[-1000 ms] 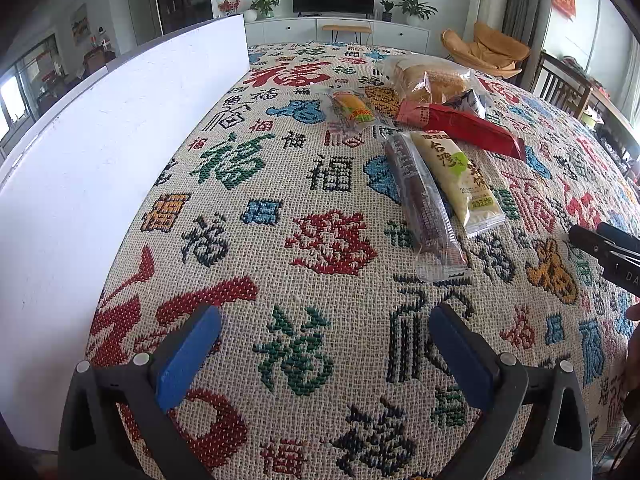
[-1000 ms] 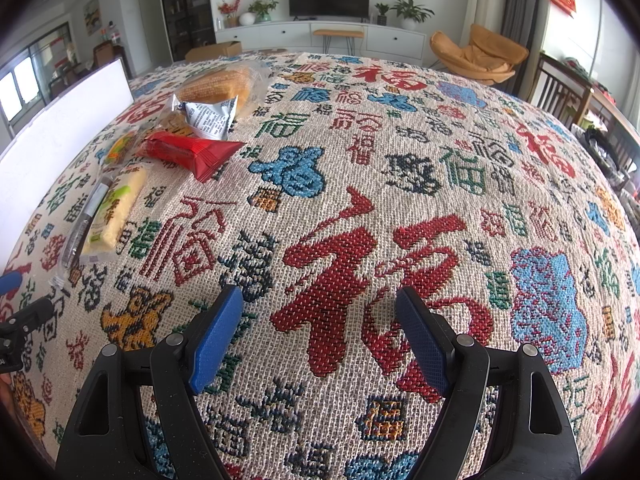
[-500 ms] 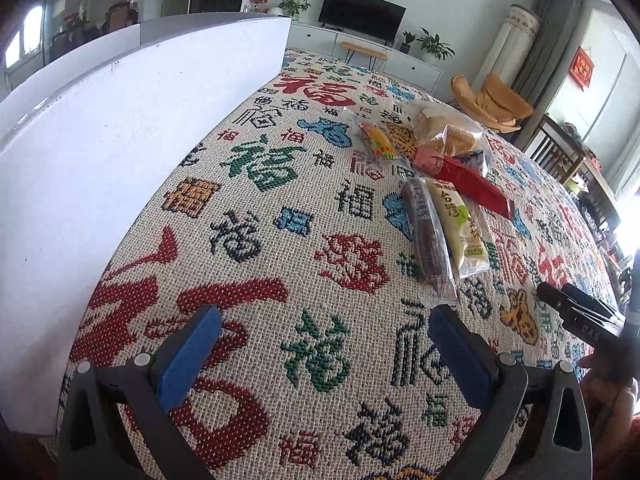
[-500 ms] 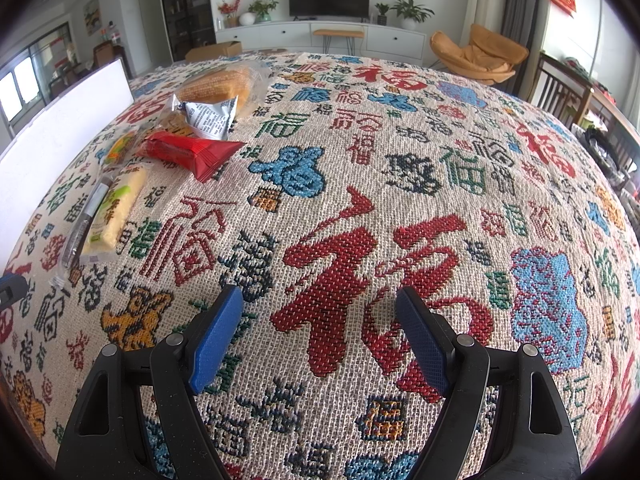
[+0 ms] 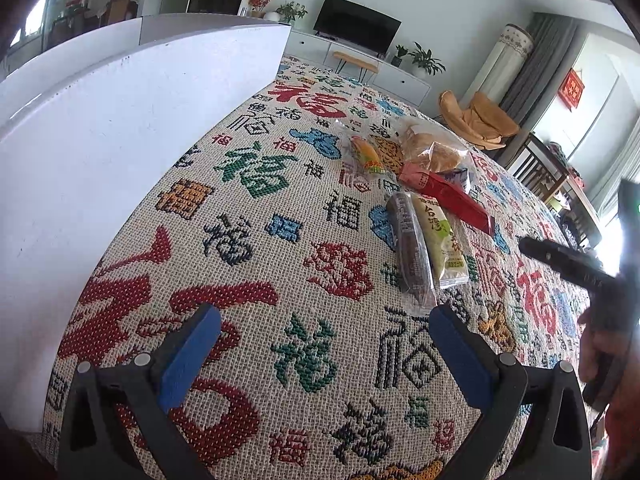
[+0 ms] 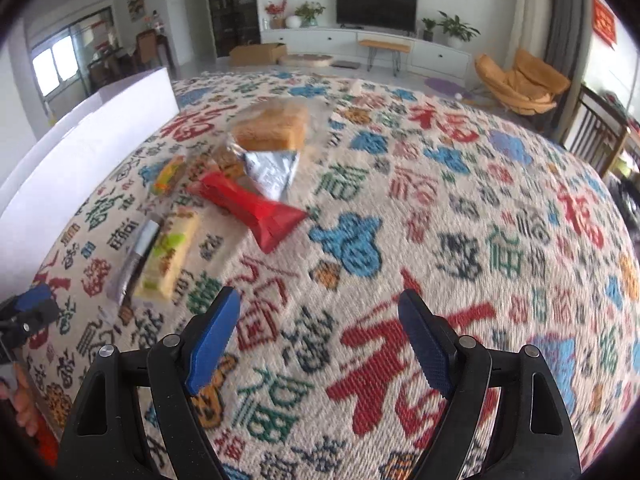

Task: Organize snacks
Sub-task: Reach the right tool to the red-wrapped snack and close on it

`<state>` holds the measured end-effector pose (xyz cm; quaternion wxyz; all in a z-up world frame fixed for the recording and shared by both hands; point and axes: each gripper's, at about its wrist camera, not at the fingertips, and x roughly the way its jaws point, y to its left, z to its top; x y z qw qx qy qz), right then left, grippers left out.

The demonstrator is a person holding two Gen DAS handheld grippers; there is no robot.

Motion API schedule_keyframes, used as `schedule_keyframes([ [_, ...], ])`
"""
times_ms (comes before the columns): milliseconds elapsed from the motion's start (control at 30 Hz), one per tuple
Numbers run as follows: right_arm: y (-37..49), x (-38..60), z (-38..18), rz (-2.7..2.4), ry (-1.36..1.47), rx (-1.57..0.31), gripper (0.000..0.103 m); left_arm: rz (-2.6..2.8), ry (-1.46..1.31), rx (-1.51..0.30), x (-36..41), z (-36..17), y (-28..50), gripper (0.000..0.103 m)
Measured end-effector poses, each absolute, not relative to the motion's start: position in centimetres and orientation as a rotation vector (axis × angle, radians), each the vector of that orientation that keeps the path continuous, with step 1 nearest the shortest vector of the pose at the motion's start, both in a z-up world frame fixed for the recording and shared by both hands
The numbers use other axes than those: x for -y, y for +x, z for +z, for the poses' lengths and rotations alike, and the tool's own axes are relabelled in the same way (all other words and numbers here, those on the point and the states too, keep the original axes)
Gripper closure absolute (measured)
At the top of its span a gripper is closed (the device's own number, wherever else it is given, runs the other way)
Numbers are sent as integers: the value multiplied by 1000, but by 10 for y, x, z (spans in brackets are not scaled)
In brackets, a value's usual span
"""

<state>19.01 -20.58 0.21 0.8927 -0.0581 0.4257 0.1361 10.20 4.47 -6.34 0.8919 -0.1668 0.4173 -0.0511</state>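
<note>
Over the patterned tablecloth (image 5: 256, 184), both grippers hang w/ nothing in them. Left gripper (image 5: 324, 354): blue pads wide apart, only cloth showing between them, not touching any snack. Its right pad tip sits near the end of the dark brown bar (image 5: 412, 252) but clear of it. Right gripper (image 6: 318, 338): pads also spread wide, nothing between them, cloth only. Right wrist view is motion-blurred, so can't tell whether the tips touch the cloth.

Snacks are in 1 loose cluster beside the white box (image 5: 100, 160), in front of both grippers:
- dark brown bar + pale yellow-green packet (image 5: 440, 240) lying side by side, touching
- red packet (image 5: 448, 200) just beyond them, angled
- silver pouch (image 6: 270, 172) partly under the red packet
- bagged bread (image 6: 272, 128) farthest back
- small orange-yellow snack (image 5: 366, 156) in clear wrap, left of the bread

In right wrist view the cluster sits ahead-left of the right gripper; yellow-green packet nearest its left pad, apart from it.
</note>
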Motion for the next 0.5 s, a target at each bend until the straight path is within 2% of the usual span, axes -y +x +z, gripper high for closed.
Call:
schedule_keyframes([
  [100, 228, 172, 10, 416, -227, -941, 20, -103, -344, -869, -44, -64, 102, 0],
  [200, 256, 138, 4, 504, -356, -1017, 25, -98, -346, -862, -46, -63, 101, 0],
  [267, 265, 120, -6, 530, -430, -1064, 45, -98, -351, -854, -47, -62, 99, 0],
  [300, 268, 112, -11, 530, -472, -1083, 66, -99, -354, -852, -47, -61, 99, 0],
  [333, 271, 104, -17, 532, -507, -1100, 71, -99, -355, -853, -48, -62, 100, 0],
  [467, 278, 94, -30, 518, -558, -1125, 71, -101, -342, -870, -45, -64, 101, 0],
  [500, 278, 92, -31, 525, -541, -1133, 74, -102, -339, -868, -45, -64, 101, 0],
])
